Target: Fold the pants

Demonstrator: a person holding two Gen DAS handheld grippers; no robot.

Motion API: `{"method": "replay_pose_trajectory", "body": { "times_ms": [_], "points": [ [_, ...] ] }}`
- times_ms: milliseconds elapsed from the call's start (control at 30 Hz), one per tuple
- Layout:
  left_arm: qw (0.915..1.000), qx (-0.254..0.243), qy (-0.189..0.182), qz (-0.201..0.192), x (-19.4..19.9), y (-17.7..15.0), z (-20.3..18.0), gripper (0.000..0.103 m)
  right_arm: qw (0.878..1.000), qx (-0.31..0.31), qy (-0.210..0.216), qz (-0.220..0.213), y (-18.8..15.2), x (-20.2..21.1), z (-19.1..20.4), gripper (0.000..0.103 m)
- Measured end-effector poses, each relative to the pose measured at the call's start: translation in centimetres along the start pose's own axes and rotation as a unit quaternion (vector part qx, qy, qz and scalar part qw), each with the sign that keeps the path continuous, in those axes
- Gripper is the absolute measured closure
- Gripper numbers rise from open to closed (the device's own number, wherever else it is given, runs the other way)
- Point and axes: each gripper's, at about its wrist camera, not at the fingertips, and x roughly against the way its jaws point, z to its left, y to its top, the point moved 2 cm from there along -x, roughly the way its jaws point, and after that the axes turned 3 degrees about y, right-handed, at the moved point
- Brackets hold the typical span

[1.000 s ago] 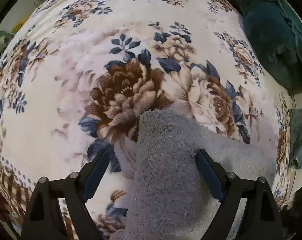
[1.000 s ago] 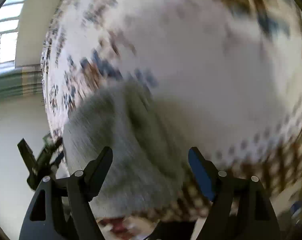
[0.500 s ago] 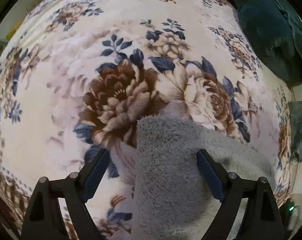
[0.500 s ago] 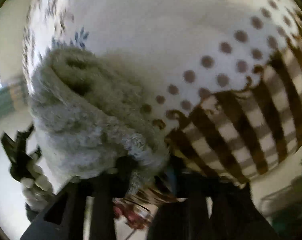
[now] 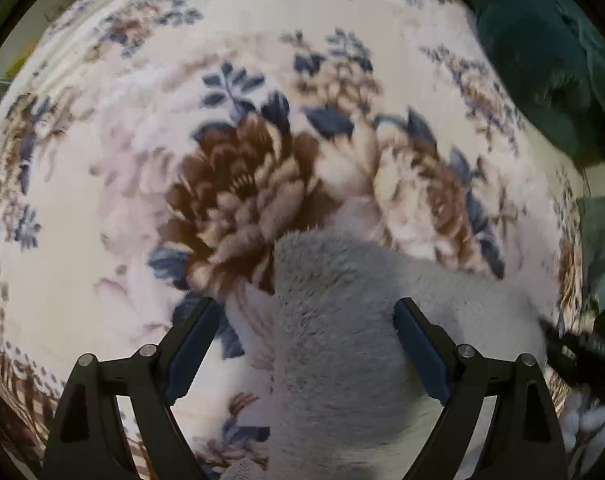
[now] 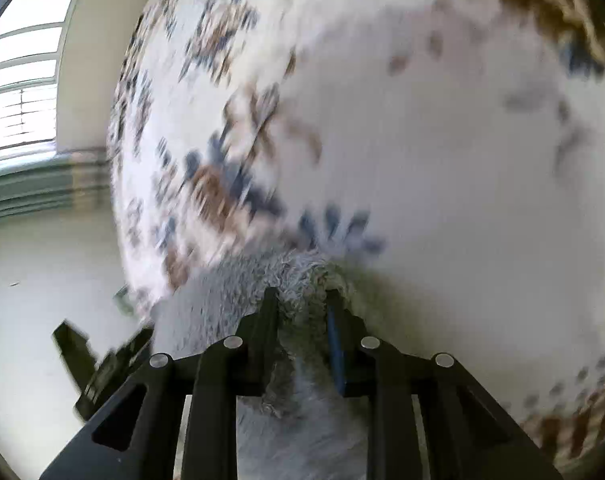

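Note:
The grey fluffy pants (image 5: 334, 340) lie on a floral blanket (image 5: 102, 200). My left gripper (image 5: 304, 308) points steeply down and stands open, its blue pads on either side of the pants' folded end without pressing it. In the right wrist view, the jaws of my right gripper (image 6: 301, 296) are closing, with a bunched edge of the pants (image 6: 222, 300) pinched between the pads. The right gripper (image 5: 574, 352) also shows as a dark blur at the right edge of the left wrist view. The left gripper (image 6: 98, 364) appears blurred at lower left.
A dark green cloth (image 5: 542, 60) is heaped at the blanket's far right, with another green piece (image 5: 600, 240) at the right edge. Beyond the blanket's edge are a pale floor (image 6: 42, 280) and a window (image 6: 18, 60).
My right gripper went from wide open to narrow around the pants' edge, and its view swung across the blanket. The left gripper stayed open over the pants.

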Motion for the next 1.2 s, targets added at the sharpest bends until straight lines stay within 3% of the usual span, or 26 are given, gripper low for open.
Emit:
{"method": "replay_pose_trajectory", "body": {
  "times_ms": [67,133,167,200,267,300,433,533,600,733,967,1000,1033,1067,1133,1167,1200],
  "points": [
    [0.9997,0.016,-0.017,0.012,-0.8,0.0,0.3,0.013,0.999,-0.021,-0.027,0.001,0.9,-0.9,-1.4,0.082],
    [0.9991,0.026,-0.032,0.011,-0.4,0.1,0.4,0.013,0.999,-0.022,-0.02,0.022,1.3,-0.8,-1.5,0.08],
    [0.9986,0.03,-0.044,0.006,0.3,0.1,0.5,0.014,0.999,-0.025,-0.013,0.031,1.2,-0.4,-1.5,0.065],
    [0.9974,0.034,-0.063,-0.003,1.2,0.1,0.6,0.015,0.999,-0.024,-0.003,0.036,0.9,0.4,-1.5,0.039],
    [0.9915,0.05,-0.118,-0.023,3.6,-0.8,1.1,0.015,0.999,0.0,0.033,0.029,-0.3,2.6,-1.4,0.008],
    [0.9875,0.059,-0.143,-0.028,4.4,-1.5,1.3,0.015,0.998,0.009,0.045,0.034,-1.2,3.3,-1.8,0.002],
    [0.9813,0.074,-0.177,-0.01,4.6,-5.2,0.7,0.014,0.994,0.007,0.049,0.098,-4.9,1.5,-5.1,0.002],
    [0.9863,0.063,-0.15,0.025,1.5,-7.5,-0.3,0.014,0.986,-0.009,0.092,0.142,-7.2,-1.1,-6.7,0.002],
    [0.9917,0.06,-0.108,0.035,-0.9,-8.2,0.4,0.013,0.981,-0.007,0.117,0.153,-7.7,-2.0,-6.4,0.001],
    [0.984,0.094,-0.144,0.045,-3.5,-8.1,3.4,0.004,0.975,0.006,0.15,0.164,-7.6,-3.4,-5.6,0.0],
    [0.972,0.103,-0.206,0.047,-3.8,-8.2,3.5,0.005,0.97,0.019,0.157,0.185,-7.2,-4.4,-5.2,0.0],
    [0.9715,0.105,-0.208,0.042,-3.6,-8.4,3.7,0.008,0.969,0.02,0.162,0.183,-7.3,-4.2,-5.0,0.0],
    [0.9709,0.1,-0.214,0.037,-3.3,-8.5,3.4,0.024,0.969,0.024,0.165,0.182,-7.3,-3.7,-5.0,0.0],
    [0.9705,0.093,-0.22,0.031,-2.8,-8.7,3.1,0.031,0.968,0.03,0.171,0.18,-7.5,-3.7,-4.7,0.001],
    [0.9713,0.082,-0.222,0.024,-2.1,-8.8,2.7,0.053,0.969,0.046,0.159,0.182,-8.1,-4.1,-3.6,0.02],
    [0.9701,0.078,-0.229,0.017,-1.5,-8.9,2.7,0.058,0.97,0.057,0.149,0.186,-8.5,-4.3,-3.0,0.042],
    [0.9692,0.078,-0.233,0.013,-1.3,-8.8,2.8,0.065,0.971,0.063,0.142,0.184,-8.7,-4.3,-2.6,0.051]
  ]
}}
